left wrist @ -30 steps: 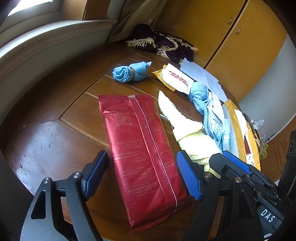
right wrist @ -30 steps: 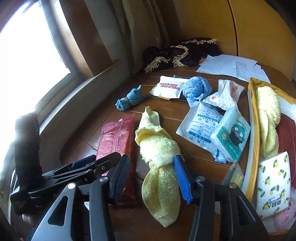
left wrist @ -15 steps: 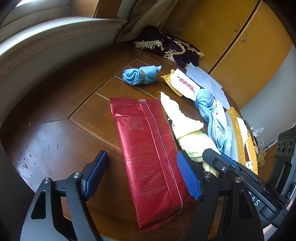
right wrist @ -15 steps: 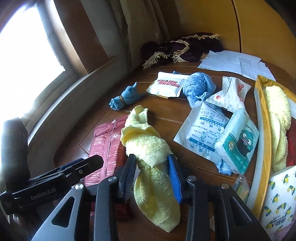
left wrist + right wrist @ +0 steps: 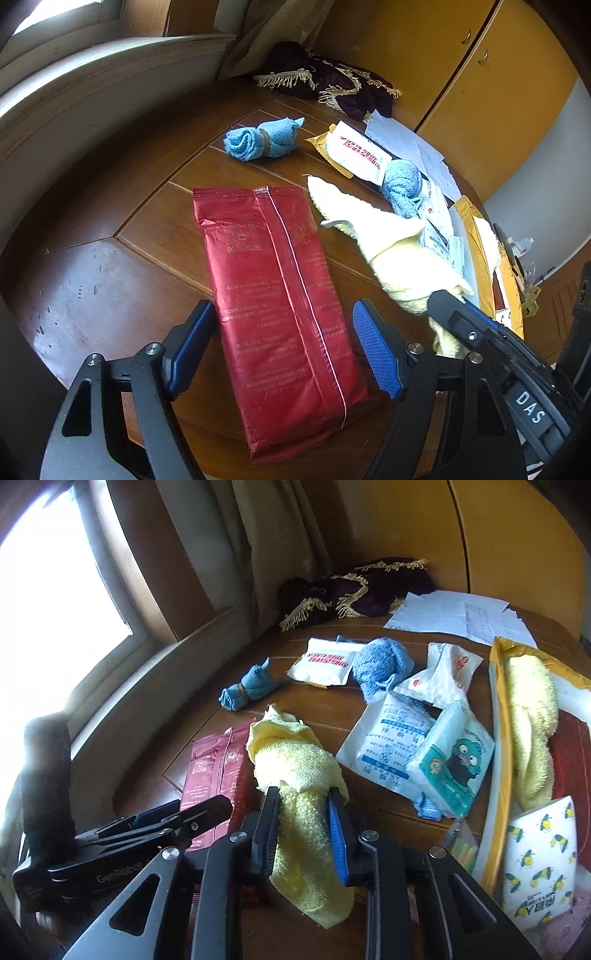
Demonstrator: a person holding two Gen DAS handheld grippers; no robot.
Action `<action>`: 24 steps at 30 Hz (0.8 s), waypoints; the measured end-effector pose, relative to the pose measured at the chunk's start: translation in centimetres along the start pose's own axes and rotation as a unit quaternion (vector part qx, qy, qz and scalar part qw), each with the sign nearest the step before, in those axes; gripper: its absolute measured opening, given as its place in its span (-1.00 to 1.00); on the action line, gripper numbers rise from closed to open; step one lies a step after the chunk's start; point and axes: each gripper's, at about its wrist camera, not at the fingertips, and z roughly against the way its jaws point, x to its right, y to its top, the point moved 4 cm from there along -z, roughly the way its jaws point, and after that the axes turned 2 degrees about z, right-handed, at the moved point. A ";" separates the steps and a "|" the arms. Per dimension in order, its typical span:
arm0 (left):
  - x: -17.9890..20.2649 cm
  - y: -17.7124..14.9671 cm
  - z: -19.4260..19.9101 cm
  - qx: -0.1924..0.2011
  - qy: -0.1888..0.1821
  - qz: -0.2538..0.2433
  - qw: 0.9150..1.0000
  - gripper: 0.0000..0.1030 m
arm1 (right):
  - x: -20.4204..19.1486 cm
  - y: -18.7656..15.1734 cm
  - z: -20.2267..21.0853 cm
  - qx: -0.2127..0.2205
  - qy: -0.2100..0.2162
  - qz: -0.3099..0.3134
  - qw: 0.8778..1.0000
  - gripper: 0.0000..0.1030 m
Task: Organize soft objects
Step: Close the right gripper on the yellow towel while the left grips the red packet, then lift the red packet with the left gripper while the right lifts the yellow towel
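A yellow towel (image 5: 295,771) lies bunched on the wooden table (image 5: 110,229), and my right gripper (image 5: 304,830) is shut on its near part. In the left wrist view the same yellow towel (image 5: 391,240) rises to the right, pinched by the right gripper (image 5: 461,314). My left gripper (image 5: 280,350) stands open astride a long red foil packet (image 5: 280,295), its blue pads (image 5: 376,354) clear of the packet's sides. Farther back lie a rolled blue cloth (image 5: 258,138) and a second blue cloth (image 5: 380,664).
White sachets (image 5: 391,738), a teal tissue pack (image 5: 454,760) and papers (image 5: 461,616) crowd the right side. A yellow-rimmed bag (image 5: 498,738) at the right edge holds another yellow towel (image 5: 532,716) and lemon-print pack. A dark fringed cloth (image 5: 332,85) lies at the back.
My right gripper closed from open onto the yellow towel and has begun lifting it. The left gripper stayed open and shifted slightly along the red packet.
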 end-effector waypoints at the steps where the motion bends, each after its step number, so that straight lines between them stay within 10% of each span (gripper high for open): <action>1: 0.2 0.0 -0.1 0.002 0.010 -0.004 1.000 0.49 | 0.2 0.1 0.6 0.008 -0.003 -0.005 1.000 -0.50; 12: 2.7 -0.8 -2.0 0.011 0.135 -0.079 0.988 0.60 | 1.2 -0.1 1.8 0.020 0.003 -0.031 0.999 -0.51; 24: 1.9 -0.9 -1.3 0.028 0.121 -0.076 0.989 0.35 | 1.7 -0.1 2.8 0.033 0.006 -0.043 0.999 -0.51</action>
